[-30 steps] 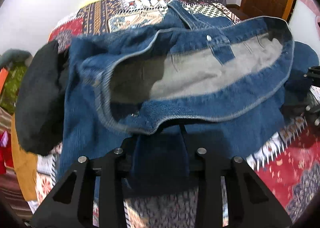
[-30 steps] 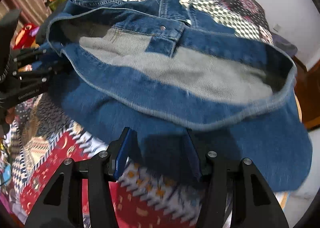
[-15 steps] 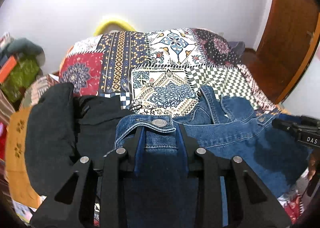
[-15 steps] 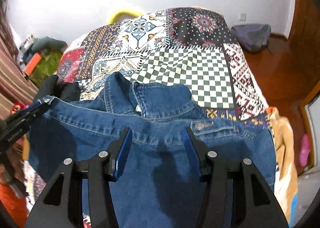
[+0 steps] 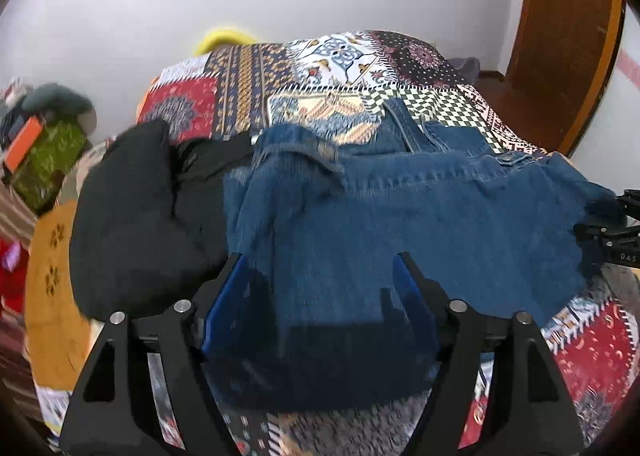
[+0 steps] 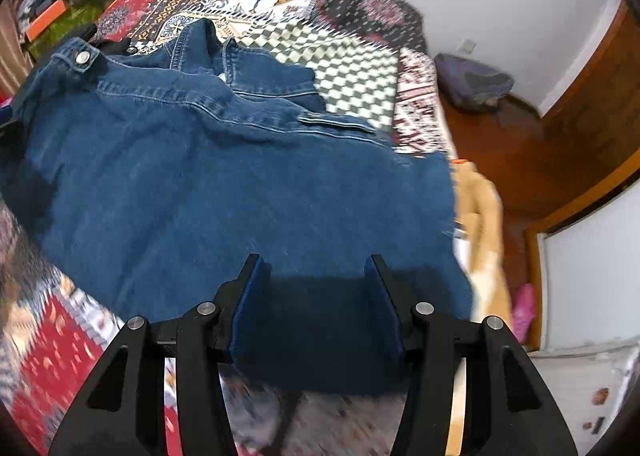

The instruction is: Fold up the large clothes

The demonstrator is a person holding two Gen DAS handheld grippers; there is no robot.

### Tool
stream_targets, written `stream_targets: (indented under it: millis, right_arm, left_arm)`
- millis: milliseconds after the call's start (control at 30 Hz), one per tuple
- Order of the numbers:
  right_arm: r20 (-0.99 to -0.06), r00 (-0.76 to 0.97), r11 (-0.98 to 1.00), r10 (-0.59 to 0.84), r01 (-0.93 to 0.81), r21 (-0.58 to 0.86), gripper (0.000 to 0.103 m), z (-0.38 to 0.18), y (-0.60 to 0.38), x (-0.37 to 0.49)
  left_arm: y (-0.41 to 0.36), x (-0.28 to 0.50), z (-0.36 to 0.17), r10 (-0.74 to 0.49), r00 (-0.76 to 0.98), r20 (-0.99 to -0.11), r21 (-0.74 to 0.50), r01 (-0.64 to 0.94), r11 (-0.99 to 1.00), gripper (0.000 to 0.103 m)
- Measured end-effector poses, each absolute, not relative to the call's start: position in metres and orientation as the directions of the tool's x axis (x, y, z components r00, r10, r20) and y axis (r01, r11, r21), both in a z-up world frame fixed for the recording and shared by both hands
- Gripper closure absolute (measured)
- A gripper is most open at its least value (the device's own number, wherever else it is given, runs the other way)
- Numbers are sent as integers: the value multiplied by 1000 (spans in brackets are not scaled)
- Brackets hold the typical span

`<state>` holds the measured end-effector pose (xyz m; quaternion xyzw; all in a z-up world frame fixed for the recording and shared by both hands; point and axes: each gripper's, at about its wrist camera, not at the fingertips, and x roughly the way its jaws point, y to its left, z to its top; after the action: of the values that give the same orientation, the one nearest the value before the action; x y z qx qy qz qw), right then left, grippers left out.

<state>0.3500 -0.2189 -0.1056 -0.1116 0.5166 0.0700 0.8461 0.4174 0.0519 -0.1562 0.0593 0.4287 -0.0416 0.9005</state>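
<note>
A blue denim jacket [image 5: 400, 223] lies folded over on the patchwork bedspread [image 5: 320, 67]; its collar and a metal button show at the far edge in the right wrist view [image 6: 224, 143]. My left gripper [image 5: 320, 268] is open over the jacket's near left edge, its blue pads apart with denim lying between them. My right gripper [image 6: 314, 268] is open over the near right edge, likewise empty. The right gripper's black frame shows at the right rim of the left wrist view [image 5: 612, 240].
A black garment [image 5: 136, 215] lies left of the jacket. Bags and clutter [image 5: 44, 143] sit at far left. An orange cloth [image 6: 480, 207] hangs off the bed's right side above a wooden floor [image 6: 520, 159]. A wooden door [image 5: 560, 35] stands at the right.
Both grippers carried the jacket's hem up and over toward the collar, laid it down, then opened and let go. Both have pulled back toward the near edge.
</note>
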Motion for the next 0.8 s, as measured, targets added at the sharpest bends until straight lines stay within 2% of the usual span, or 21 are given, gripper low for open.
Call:
stream_targets:
  millis: [167, 300, 467, 633, 800]
  right_arm:
    - [-861, 508, 966, -10, -219, -141, 53, -87, -230, 320]
    - [-835, 550, 959, -34, -217, -182, 47, -74, -225, 305]
    - [-822, 569, 963, 4, -223, -150, 46, -68, -217, 295]
    - [-831, 553, 970, 52, -228, -90, 45, -75, -208, 292]
    - [-851, 522, 971, 60, -229, -72, 45, -89, -202, 292]
  left_arm:
    - [76, 390, -166, -14, 611, -791, 2, 26, 1000, 29]
    - [100, 372, -174, -28, 590, -807, -76, -58, 995, 29]
    - [125, 353, -185, -38, 596, -802, -170, -167, 971, 28]
    - [132, 352, -212, -164, 548, -821, -316, -196, 928, 28]
    - [129, 373, -245, -357, 486, -798, -486, -169, 858, 28]
